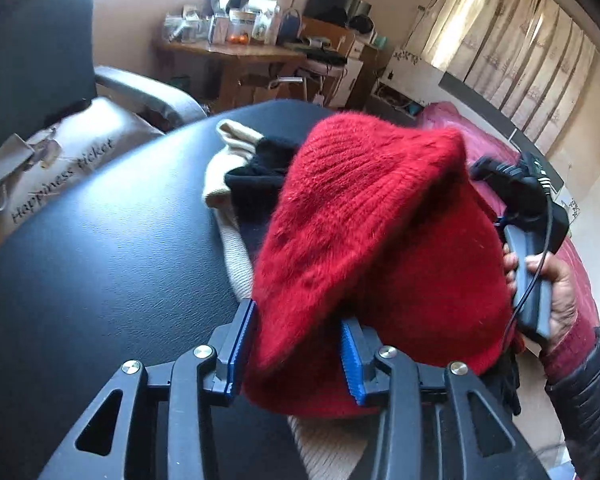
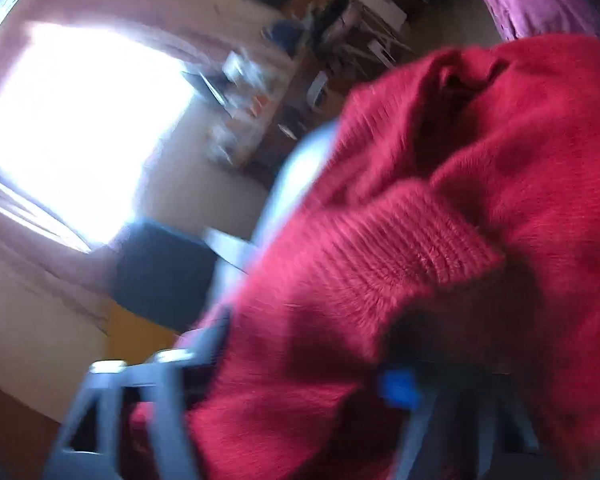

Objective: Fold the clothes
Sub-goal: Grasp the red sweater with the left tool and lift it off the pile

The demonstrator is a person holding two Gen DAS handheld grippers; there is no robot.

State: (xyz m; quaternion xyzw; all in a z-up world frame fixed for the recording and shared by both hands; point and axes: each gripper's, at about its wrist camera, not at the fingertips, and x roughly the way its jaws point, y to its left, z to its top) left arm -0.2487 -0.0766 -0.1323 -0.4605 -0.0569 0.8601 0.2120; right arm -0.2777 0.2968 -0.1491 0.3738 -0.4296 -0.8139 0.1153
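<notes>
On the far left of the left wrist view, a grey cloth bag with printed letters (image 1: 56, 168) leans by a dark office chair (image 1: 36, 52), and it has no part in the work. Next comes the dark leather-like table top (image 1: 100, 248), mostly bare on this side. A cream ribbed knit garment (image 1: 232, 252) lies on it, and a black knit piece (image 1: 256, 180) lies on top of the cream one; both look crumpled, not folded.

At the middle, the fluffy red ribbed knit sweater (image 1: 360, 216) stands in a high heap over these 2 garments. The left gripper (image 1: 296, 344) has its blue pads apart, and a flap of the red knit hangs between them. The left pad seems to touch the cloth, the right pad has shadow beside it, so I judge this gripper as released, not grasping.

To the right, a hand (image 1: 556, 292) in a dark red cuff holds the right gripper's handle behind the heap. In the blurred right wrist view the red sweater (image 2: 440, 240) fills the space over the right gripper (image 2: 300, 364); whether its pads press the cloth I cannot tell.

By my judgement the task is at an early stage: the sweater is bunched, no flat fold is visible, and the 2 garments under it also wait.
</notes>
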